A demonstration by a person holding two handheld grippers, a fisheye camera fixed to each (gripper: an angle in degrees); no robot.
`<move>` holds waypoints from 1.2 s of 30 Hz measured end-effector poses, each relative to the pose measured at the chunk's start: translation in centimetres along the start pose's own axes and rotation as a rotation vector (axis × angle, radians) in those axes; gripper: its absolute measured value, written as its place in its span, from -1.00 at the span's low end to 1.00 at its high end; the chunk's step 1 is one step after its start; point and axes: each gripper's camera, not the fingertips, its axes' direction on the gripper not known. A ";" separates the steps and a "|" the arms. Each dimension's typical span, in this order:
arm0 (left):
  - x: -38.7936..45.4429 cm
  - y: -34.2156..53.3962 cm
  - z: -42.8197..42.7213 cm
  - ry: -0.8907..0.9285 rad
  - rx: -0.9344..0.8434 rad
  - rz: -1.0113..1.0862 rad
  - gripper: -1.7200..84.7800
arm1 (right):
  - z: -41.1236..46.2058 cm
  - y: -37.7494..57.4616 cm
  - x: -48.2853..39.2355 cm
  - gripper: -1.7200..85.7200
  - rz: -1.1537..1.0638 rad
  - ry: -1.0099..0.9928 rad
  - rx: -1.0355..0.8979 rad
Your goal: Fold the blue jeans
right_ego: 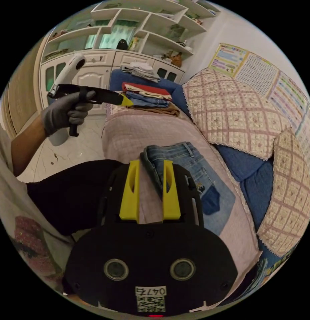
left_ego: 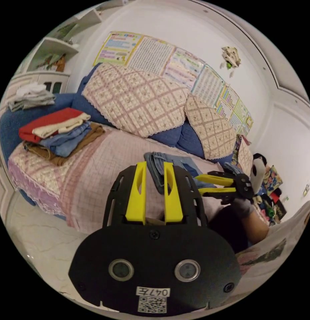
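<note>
The blue jeans (right_ego: 194, 173) lie folded into a flat rectangle on the pink checked sofa cover, waistband toward the far end. My right gripper (right_ego: 150, 165) is open, its yellow jaws poised over the near left edge of the denim without pressing it. In the left gripper view the jeans (left_ego: 183, 164) show beyond my left gripper (left_ego: 154, 166), which is open and holds nothing. The right gripper (left_ego: 198, 184) enters from the right in a gloved hand, tips at the jeans. The left gripper (right_ego: 126, 100) is held up in the air by a gloved hand (right_ego: 63, 115), well away from the jeans.
A stack of folded clothes (left_ego: 58, 133) sits at the sofa's far end, also seen as the stack (right_ego: 148, 96). Quilted cushions (left_ego: 135, 100) line the sofa back. White cabinets and shelves (right_ego: 95, 66) stand behind. A pale tiled floor (left_ego: 41, 233) runs along the sofa front. More items lie by the sofa's other end (left_ego: 271, 196).
</note>
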 end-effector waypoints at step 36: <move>-6.8 -16.5 35.4 0.000 -0.637 -0.025 -0.65 | -15.8 45.1 52.9 -0.96 1.290 0.380 0.034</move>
